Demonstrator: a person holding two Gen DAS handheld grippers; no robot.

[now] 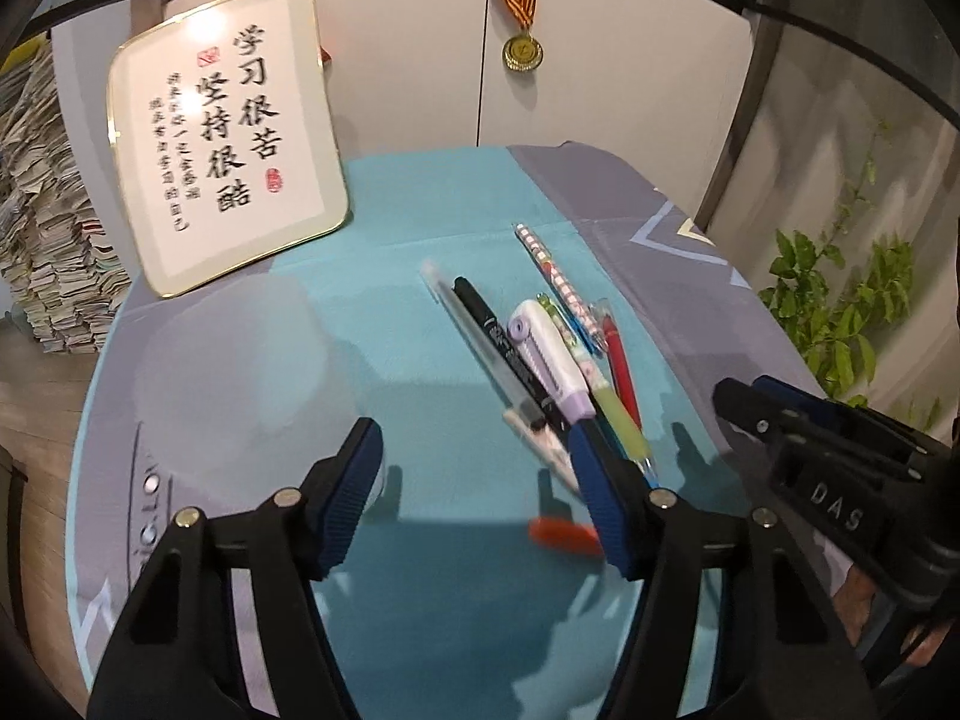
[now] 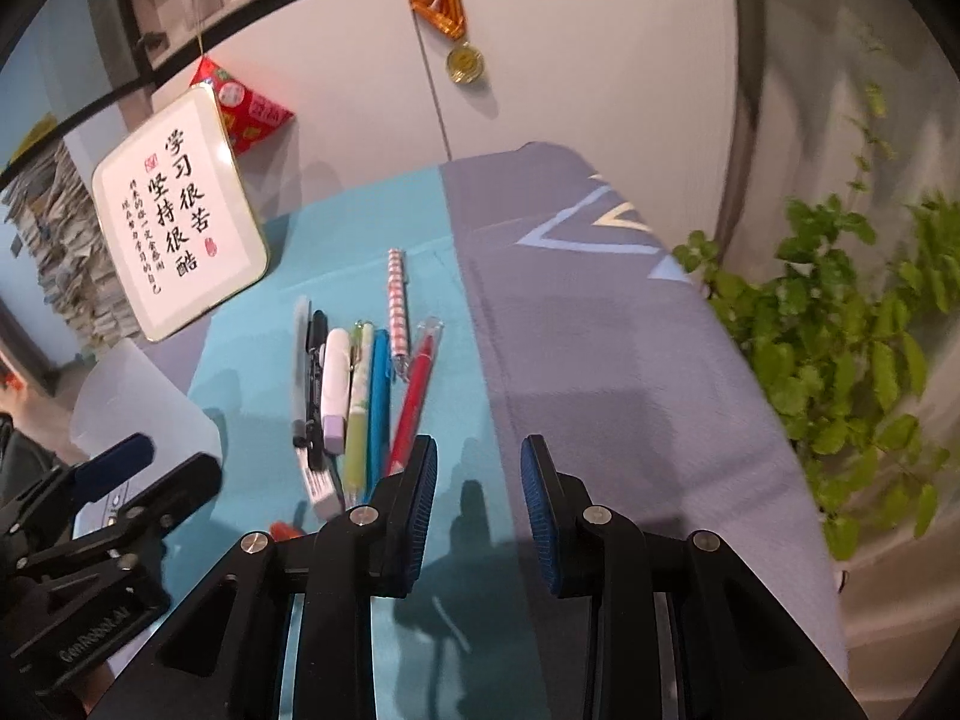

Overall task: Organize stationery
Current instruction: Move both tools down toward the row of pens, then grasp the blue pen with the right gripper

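Both claws — left claw [image 1: 474,468], right claw [image 2: 478,483] — parted, empty, beside the pens [image 2: 360,384].

In the left wrist view, the left tool's right finger [image 1: 600,480] covers the lower ends of the pens [image 1: 540,354], and an orange-red item [image 1: 561,531] shows only partly beside it. A translucent container [image 1: 234,354] at centre left is too blurred to identify. In the right wrist view, the plant [image 2: 840,348] smears at right, and the paper stack [image 2: 66,246] is cut by the left rim.

White cabinet doors [image 1: 600,60], hanging medal [image 1: 523,51], leafy plant [image 2: 840,330]
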